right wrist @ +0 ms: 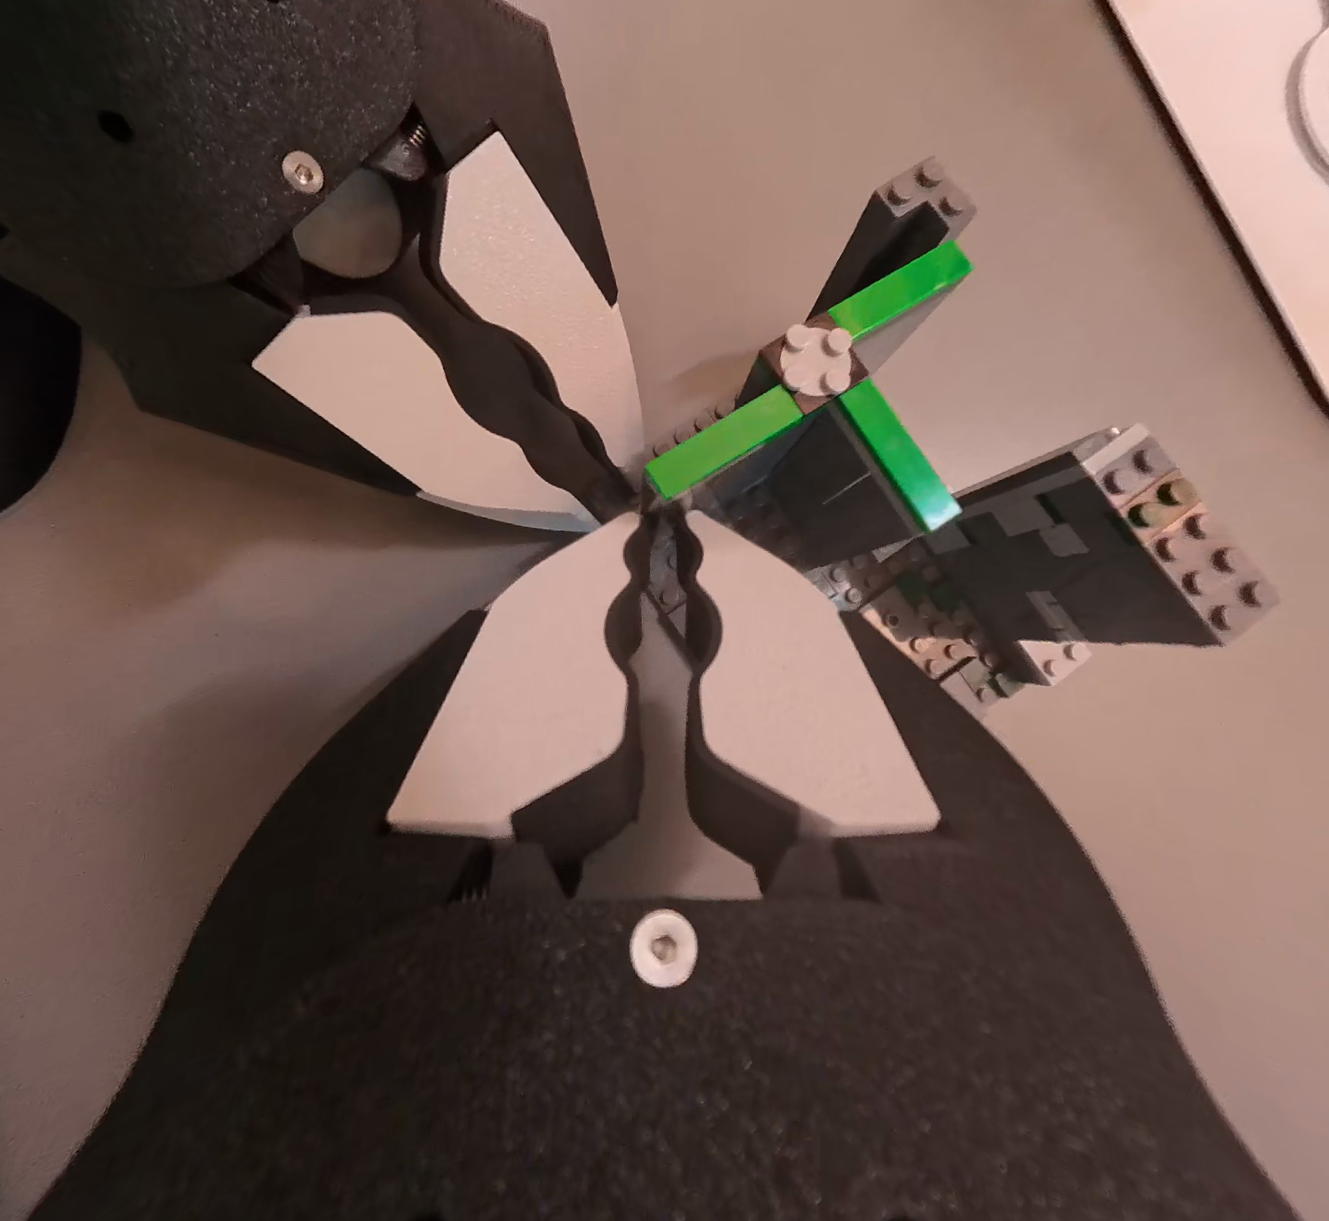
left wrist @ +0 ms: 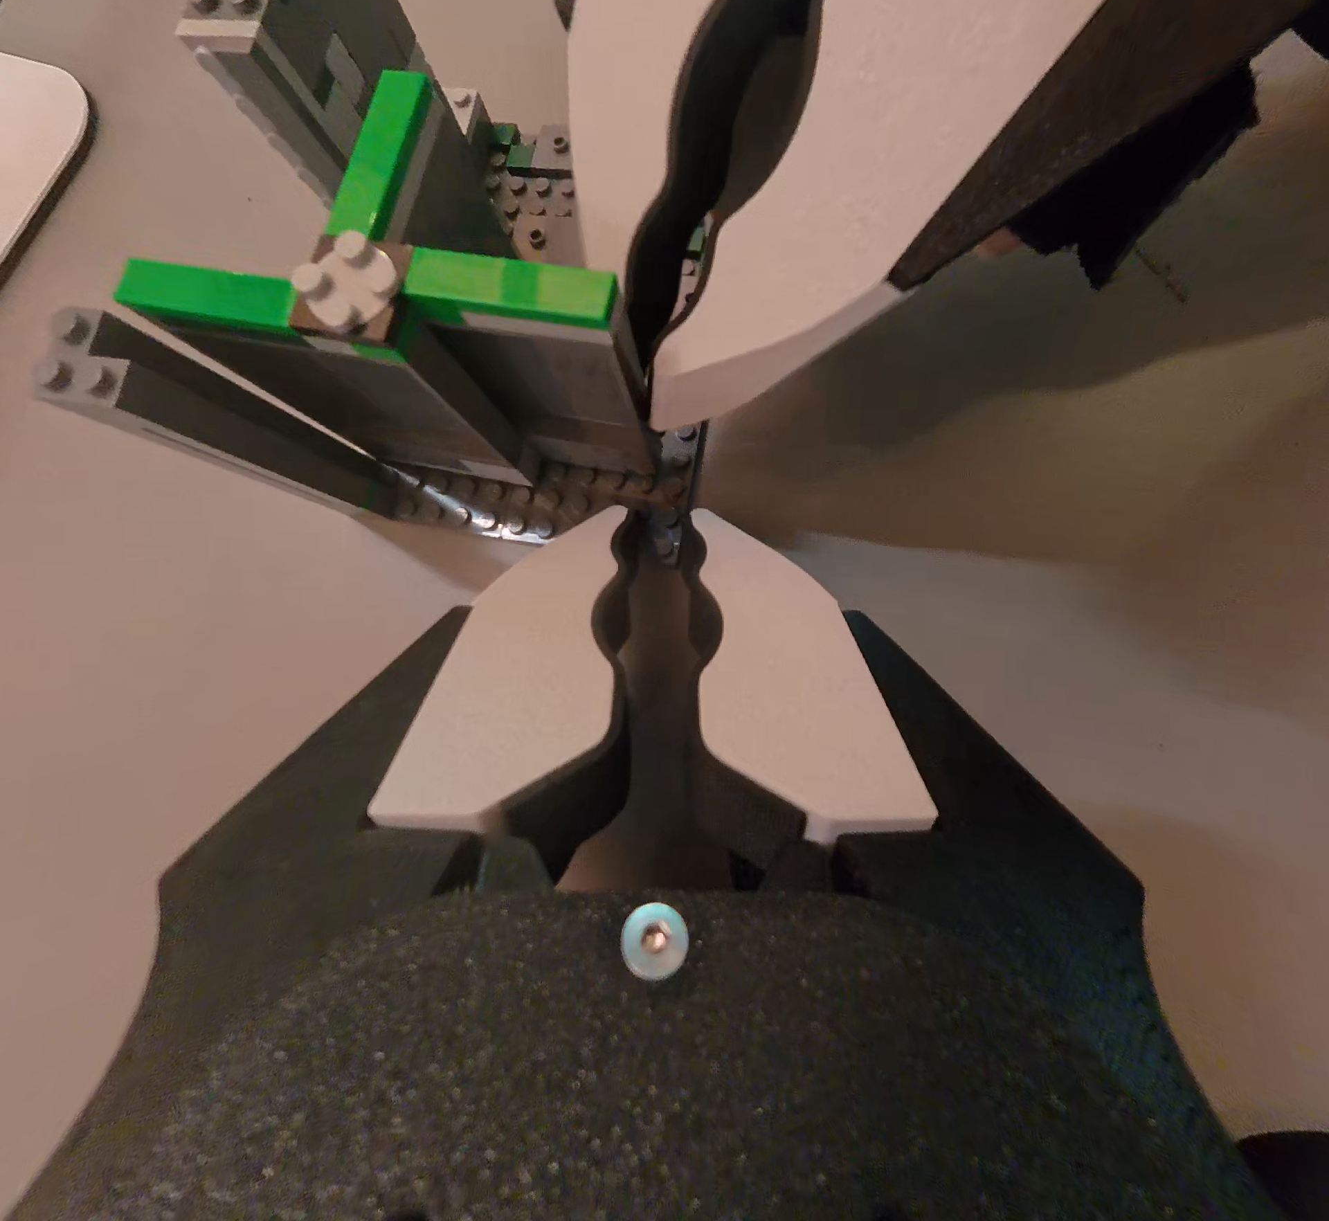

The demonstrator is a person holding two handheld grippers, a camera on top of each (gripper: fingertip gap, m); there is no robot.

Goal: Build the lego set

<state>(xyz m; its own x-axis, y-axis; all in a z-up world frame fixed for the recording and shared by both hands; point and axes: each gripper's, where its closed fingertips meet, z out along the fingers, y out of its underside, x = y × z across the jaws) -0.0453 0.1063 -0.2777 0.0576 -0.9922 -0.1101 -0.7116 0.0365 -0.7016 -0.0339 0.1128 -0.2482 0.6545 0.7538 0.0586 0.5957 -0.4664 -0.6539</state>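
Lego build (left wrist: 403,352) stands on the worktop (left wrist: 180,647); we have both hand-held grippers, left (left wrist: 665,532) and right (right wrist: 665,539), nipped together on its baseplate edge (left wrist: 676,467), meeting there from opposite sides. Its walls and green cross (right wrist: 848,395) rise up-left of the left one, up-right of the right.

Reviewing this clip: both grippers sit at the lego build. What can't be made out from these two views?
- What the left gripper pinches: its own fingers cover the contact in the left wrist view.
- Same for the right gripper in the right wrist view; only a sliver of grey plate shows between its fingers.
- White tray: cut off by the frame edge, contents unclear.
- Base of the lego build: hidden behind its walls and green strips.
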